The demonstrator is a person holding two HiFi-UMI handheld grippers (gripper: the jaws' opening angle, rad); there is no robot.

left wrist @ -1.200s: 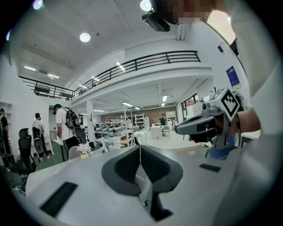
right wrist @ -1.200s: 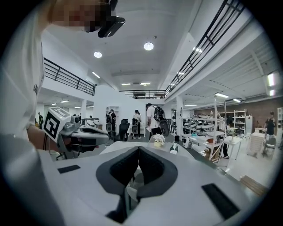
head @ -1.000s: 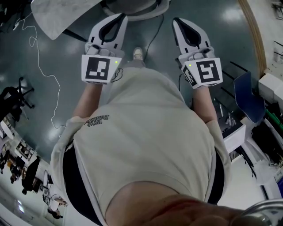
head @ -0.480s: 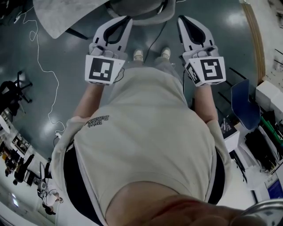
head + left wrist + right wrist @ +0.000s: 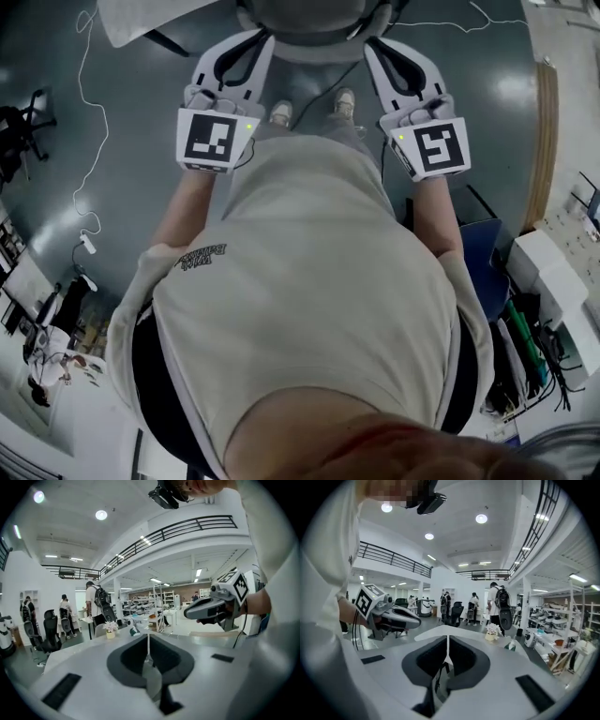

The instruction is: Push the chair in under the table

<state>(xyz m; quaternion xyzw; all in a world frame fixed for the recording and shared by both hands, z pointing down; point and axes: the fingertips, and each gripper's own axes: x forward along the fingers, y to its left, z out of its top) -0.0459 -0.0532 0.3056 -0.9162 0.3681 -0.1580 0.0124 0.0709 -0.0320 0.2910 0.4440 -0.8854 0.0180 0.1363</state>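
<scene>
The grey chair (image 5: 309,21) shows at the top of the head view, only its rounded back in frame. A corner of the white table (image 5: 141,19) lies to its left. My left gripper (image 5: 261,39) is shut and empty, its tip by the chair's left edge. My right gripper (image 5: 372,47) is also shut and empty, by the chair's right edge. Whether either tip touches the chair I cannot tell. The left gripper view shows shut jaws (image 5: 148,637) and the right gripper (image 5: 211,609) alongside. In the right gripper view the jaws (image 5: 447,641) meet and the white table (image 5: 440,631) lies ahead.
A small flower pot (image 5: 492,632) stands on the table (image 5: 101,632). A white cable (image 5: 84,141) trails over the dark floor at left. A blue chair (image 5: 483,262) and white shelving (image 5: 544,272) stand at right. Several people (image 5: 499,604) and office chairs are further off.
The person has stepped forward, and both feet now show below the chair. Both grippers moved ahead with the body, still shut. The blue chair slid lower at the right.
</scene>
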